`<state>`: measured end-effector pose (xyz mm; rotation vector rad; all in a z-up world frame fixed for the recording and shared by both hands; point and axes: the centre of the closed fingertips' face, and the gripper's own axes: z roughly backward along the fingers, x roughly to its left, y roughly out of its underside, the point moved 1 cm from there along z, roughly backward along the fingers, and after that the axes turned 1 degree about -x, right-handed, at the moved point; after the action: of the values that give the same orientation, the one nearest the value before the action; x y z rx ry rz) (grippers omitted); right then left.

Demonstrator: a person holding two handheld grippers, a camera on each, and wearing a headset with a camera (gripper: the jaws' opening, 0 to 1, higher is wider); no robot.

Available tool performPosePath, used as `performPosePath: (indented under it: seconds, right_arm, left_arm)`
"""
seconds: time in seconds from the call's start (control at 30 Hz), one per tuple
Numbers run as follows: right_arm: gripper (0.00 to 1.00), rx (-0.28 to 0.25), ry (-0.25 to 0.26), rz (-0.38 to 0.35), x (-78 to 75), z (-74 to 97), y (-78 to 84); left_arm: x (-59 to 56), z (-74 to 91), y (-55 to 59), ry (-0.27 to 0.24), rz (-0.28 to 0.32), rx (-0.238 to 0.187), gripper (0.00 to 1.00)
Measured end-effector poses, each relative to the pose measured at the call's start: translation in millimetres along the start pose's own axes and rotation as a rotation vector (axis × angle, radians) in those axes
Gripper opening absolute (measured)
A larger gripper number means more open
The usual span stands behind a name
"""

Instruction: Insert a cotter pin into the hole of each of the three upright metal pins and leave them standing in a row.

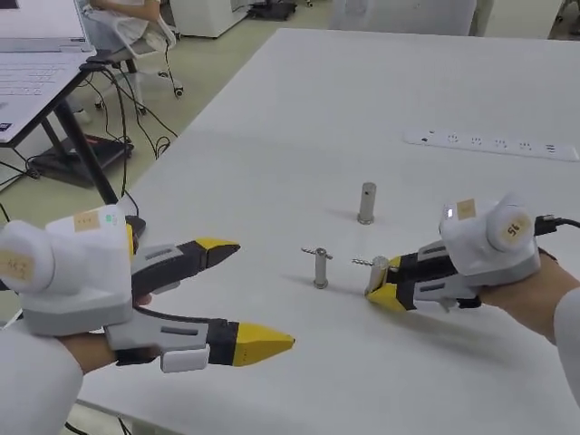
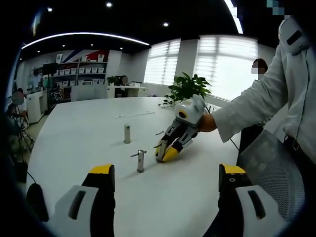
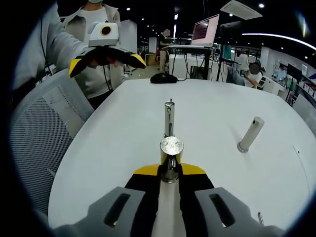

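Note:
Three short metal pins are on the white table (image 1: pixel 272 136). The far pin (image 1: pixel 366 203) (image 3: pixel 249 134) (image 2: pixel 127 133) stands bare. The middle pin (image 1: pixel 320 268) (image 2: pixel 140 160) (image 3: pixel 169 117) stands upright with a cotter pin (image 1: pixel 316 253) through its top. My right gripper (image 1: pixel 381 288) (image 3: pixel 170 170) is shut on the third pin (image 1: pixel 377 271) (image 3: pixel 171 146), which tilts just right of the middle one. A thin cotter pin (image 1: pixel 362 262) sticks out of its side. My left gripper (image 1: pixel 245 294) (image 2: pixel 167 173) hovers open at the near left, holding nothing.
A white power strip (image 1: pixel 494 143) lies at the far right of the table. Left of the table stand a desk with a laptop (image 1: pixel 27 54), cables and an office chair (image 1: pixel 136 36). A mesh chair (image 3: pixel 44 143) sits by the table's near edge.

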<state>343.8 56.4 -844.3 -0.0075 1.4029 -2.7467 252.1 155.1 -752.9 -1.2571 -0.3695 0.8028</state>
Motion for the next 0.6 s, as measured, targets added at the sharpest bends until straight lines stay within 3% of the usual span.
performPosePath:
  seconds: [0.3,0.6]
  right_arm:
    - [0.25,-0.011,0.017,-0.024,-1.0,4.7,-1.3]
    - [0.30,-0.036,0.049,-0.093,-5.0,21.6,6.5]
  left_arm:
    - [-0.5,0.8,-2.2,0.001,-0.002,-0.005,0.87]
    - [0.7,1.9,-3.6,-0.006,-0.004,-0.013,0.87]
